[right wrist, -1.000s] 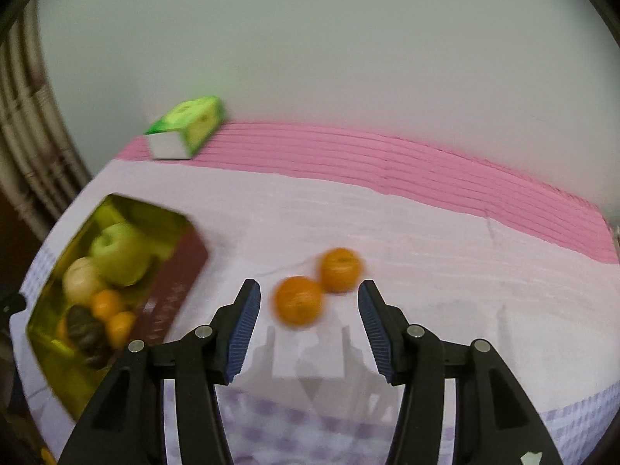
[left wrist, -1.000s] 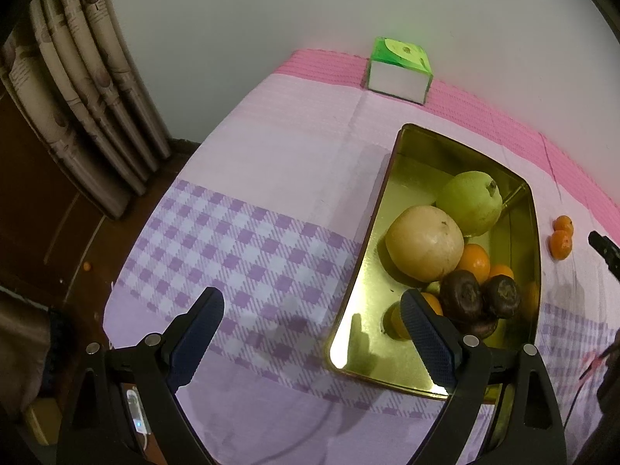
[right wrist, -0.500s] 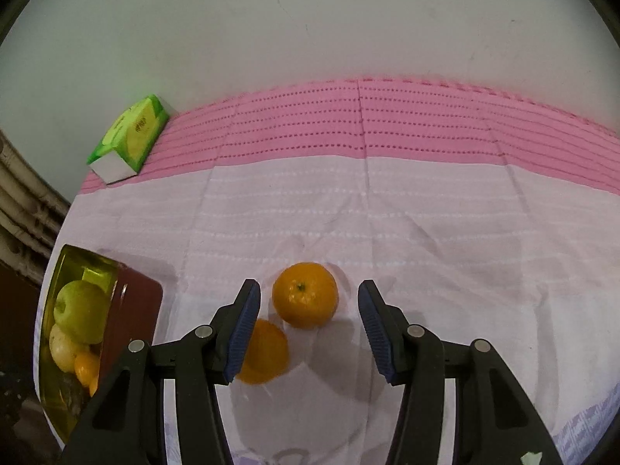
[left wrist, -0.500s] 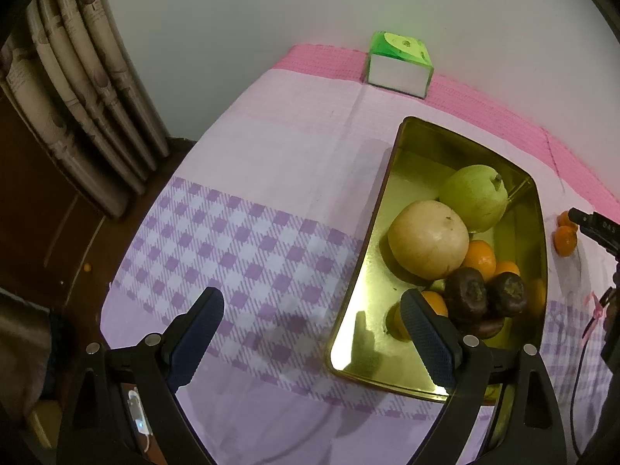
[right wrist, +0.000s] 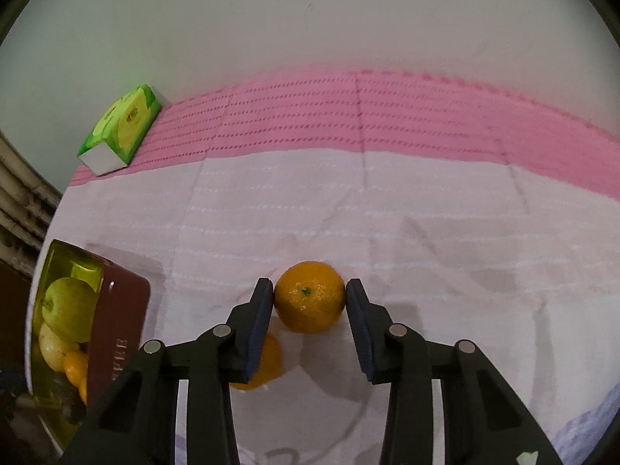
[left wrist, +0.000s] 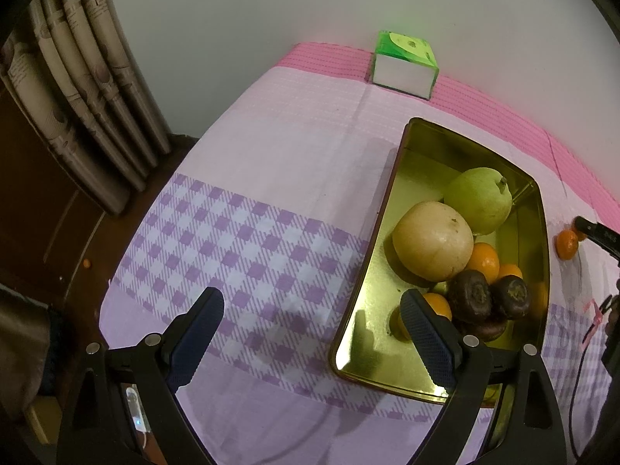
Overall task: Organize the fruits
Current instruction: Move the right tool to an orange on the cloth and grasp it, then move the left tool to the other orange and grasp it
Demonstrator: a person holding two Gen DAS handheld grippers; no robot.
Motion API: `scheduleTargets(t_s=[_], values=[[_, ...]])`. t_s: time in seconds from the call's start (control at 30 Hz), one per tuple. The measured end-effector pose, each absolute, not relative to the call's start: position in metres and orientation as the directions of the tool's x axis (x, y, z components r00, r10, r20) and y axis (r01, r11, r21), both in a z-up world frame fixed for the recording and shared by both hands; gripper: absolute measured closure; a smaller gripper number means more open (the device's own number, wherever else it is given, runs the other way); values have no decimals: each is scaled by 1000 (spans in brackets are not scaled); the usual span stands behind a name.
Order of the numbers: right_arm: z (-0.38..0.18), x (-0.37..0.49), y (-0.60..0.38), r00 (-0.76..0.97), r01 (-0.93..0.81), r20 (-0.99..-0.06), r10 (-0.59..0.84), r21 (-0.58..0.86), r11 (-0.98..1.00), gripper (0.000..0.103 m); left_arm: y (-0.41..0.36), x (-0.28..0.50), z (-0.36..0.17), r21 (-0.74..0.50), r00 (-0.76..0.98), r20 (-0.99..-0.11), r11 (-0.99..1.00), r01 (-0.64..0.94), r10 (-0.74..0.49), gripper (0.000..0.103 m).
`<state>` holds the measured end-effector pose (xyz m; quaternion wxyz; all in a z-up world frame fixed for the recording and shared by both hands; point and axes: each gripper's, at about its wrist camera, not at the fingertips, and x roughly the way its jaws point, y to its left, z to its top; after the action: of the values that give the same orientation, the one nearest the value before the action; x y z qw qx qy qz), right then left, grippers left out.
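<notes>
Curtain: pleated beige patterned curtain [left wrist: 77, 89] hangs at the far left, beside the table edge.
Cloth: pink and lilac tablecloth with a purple checked band [left wrist: 248, 232] covers the table; a deeper pink strip runs along the wall.
Left gripper: black two-finger gripper with blue pads [left wrist: 310, 333], jaws spread wide and holding nothing; it hovers over the checked band, its right finger over the near left corner of the tin.
Tissue box: green and white cardboard tissue box [left wrist: 405, 64] sits on the pink strip by the wall, beyond the tin.
Tin: shiny gold rectangular metal tin with dark red outer walls [left wrist: 372, 310] lies on the cloth, right of the left gripper.
Fruit in tin: a pale yellow round pear [left wrist: 432, 244] touches a green pear with a stem [left wrist: 478, 199]; small orange tangerines [left wrist: 482, 261] and dark brown round fruits [left wrist: 469, 296] crowd the near right end.
Second tangerine: a small orange tangerine [right wrist: 267, 360] lies on the cloth, partly hidden behind the right gripper's left finger.
Right gripper: black two-finger gripper with blue pads [right wrist: 309, 294], jaws narrowed, both pads pressed against the sides of a round orange tangerine with a green stem dot [right wrist: 310, 296].
Gripped tangerine: on the pale cloth, well right of the tin, just beyond the second tangerine.
</notes>
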<state>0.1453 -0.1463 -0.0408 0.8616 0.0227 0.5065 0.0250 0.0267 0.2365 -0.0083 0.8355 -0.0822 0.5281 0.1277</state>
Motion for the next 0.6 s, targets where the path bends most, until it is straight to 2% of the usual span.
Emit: scheduleTargets(t_s=[0.23,0.43,0.6], values=[[-34,110,-160,575,-61,-812,-100,-164,985,67,232,26,-6,17,425,-894,956,-294,146,11],[-37,87,-181,605,-61,-790,-101,-172,983,67,205,27,16,50,496,-853,972,-231,161,11],[-50,85,-194,603,-48,-795,-67,-120,992,67,154,46,36,53,549,-831,995,-88,93,11]])
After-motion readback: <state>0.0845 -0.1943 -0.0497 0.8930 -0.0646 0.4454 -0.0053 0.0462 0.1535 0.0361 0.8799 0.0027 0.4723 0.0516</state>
